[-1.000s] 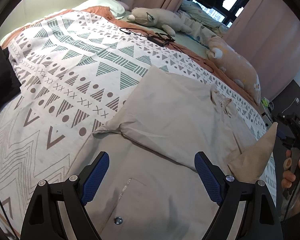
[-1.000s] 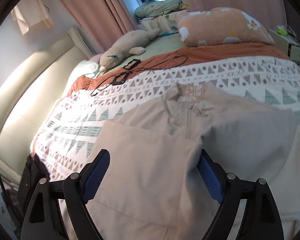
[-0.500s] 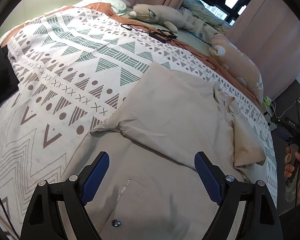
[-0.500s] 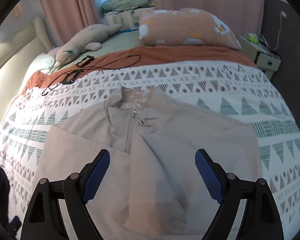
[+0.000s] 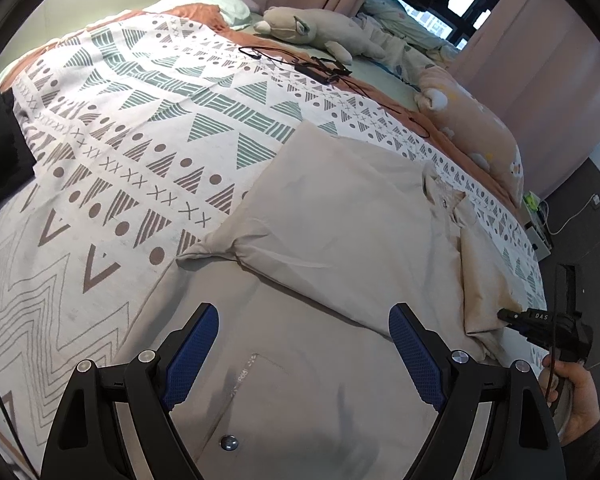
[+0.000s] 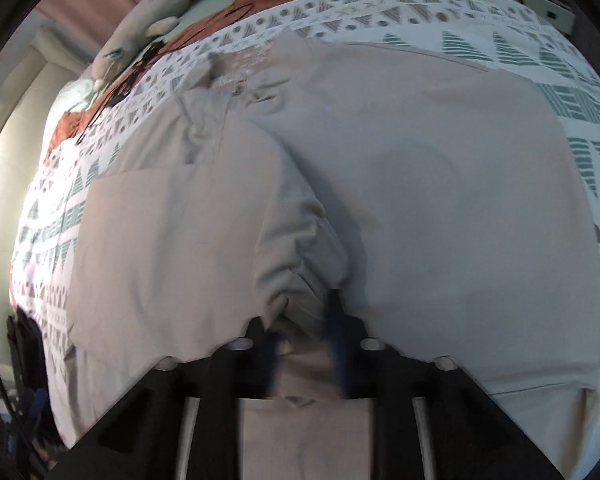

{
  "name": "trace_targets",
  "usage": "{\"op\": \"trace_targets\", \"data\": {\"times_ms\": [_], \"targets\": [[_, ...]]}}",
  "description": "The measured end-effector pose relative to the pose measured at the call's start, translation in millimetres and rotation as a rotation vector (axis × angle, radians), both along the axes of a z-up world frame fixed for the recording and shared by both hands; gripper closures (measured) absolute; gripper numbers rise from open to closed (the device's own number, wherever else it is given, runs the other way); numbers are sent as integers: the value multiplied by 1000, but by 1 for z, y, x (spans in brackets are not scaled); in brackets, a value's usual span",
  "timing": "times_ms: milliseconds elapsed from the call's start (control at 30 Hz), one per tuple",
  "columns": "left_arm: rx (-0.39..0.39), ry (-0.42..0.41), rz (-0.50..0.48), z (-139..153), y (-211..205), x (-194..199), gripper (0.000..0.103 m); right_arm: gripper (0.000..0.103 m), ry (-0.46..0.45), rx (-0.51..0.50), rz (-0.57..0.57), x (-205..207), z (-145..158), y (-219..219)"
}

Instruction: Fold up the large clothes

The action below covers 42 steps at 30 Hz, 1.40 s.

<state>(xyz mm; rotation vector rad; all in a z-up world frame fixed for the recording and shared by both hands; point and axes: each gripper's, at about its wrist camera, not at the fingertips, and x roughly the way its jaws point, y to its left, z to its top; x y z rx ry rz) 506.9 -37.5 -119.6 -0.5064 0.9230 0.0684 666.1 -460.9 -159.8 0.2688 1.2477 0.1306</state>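
Shirt (image 5: 340, 240), beige, lies flat on the patterned bedspread (image 5: 140, 140), sleeves folded inward to narrow it; the right gripper (image 6: 300, 344) pinches a bunched sleeve end, probably to reposition it, while the left gripper (image 5: 304, 356) hovers spread over the shirt's hem

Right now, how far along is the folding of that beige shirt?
Done: one sleeve lies folded across the shirt. In hand: the right gripper pinches a bunched fold, while the left gripper hovers open. Left: flatten that fold, then fold the body, which is spread across the bed.
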Motion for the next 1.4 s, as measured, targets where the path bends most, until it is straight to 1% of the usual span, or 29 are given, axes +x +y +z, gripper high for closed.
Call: {"op": "trace_targets", "data": {"times_ms": [33, 167, 200, 267, 333, 367, 400, 433, 467, 533, 633, 700, 767, 833, 933, 1000, 1033, 1067, 1100, 1133, 1200, 1300, 1400], "targets": [[-4, 1, 5, 0, 2, 0, 15, 86, -33, -31, 30, -1, 9, 7], [-12, 6, 30, -2, 11, 1, 15, 88, -229, -259, 215, -14, 63, 63], [-15, 7, 34, -3, 12, 2, 15, 88, -266, -300, 255, -19, 73, 76], [-20, 11, 40, -4, 14, 3, 15, 88, -331, -402, 334, -29, 87, 107], [-22, 13, 41, -4, 15, 3, 15, 88, -358, -450, 382, -35, 92, 127], [-21, 14, 41, -5, 15, 3, 15, 85, -361, -447, 399, -39, 91, 136], [-19, 14, 42, -5, 15, 3, 15, 77, -360, -409, 419, -43, 90, 144], [-20, 13, 43, -5, 15, 3, 15, 72, -352, -358, 437, -45, 88, 151], [-18, 13, 43, -5, 16, 3, 15, 63, -346, -291, 453, -48, 87, 154], [-11, 14, 43, -6, 17, 3, 15, 62, -359, -180, 448, -57, 87, 156], [-4, 20, 47, -8, 20, 3, 15, 60, -357, -51, 351, -68, 84, 140], [-1, 22, 51, -8, 22, 3, 15, 59, -339, 50, 263, -76, 74, 126], [9, 20, 49, -8, 21, 4, 15, 59, -325, 114, 159, -86, 63, 101], [21, 25, 38, -8, 16, 5, 15, 59, -318, 124, 70, -97, 52, 79], [39, 17, -4, -4, 3, 6, 15, 59, -303, 134, -42, -110, 35, 40], [53, 11, -41, 0, -9, 8, 15, 58, -275, 133, -106, -112, 26, 11], [47, 8, -60, 3, -14, 11, 15, 58, -263, 142, -139, -113, 24, -4], [45, -6, -71, 8, -21, 13, 15, 57, -258, 151, -180, -116, 21, -19], [51, -18, -77, 13, -28, 16, 15, 50, -255, 161, -227, -121, 17, -34], [56, -27, -89, 17, -36, 19, 15, 47, -251, 179, -275, -127, 12, -49], [54, -44, -137, 23, -53, 24, 15, 46, -244, 200, -339, -137, 5, -73], [109, -52, -191, 28, -82, 32, 15, 46, -226, 209, -427, -144, -5, -104], [142, -50, -245, 27, -110, 45, 15, 46, -216, 239, -505, -146, -16, -129]]}}
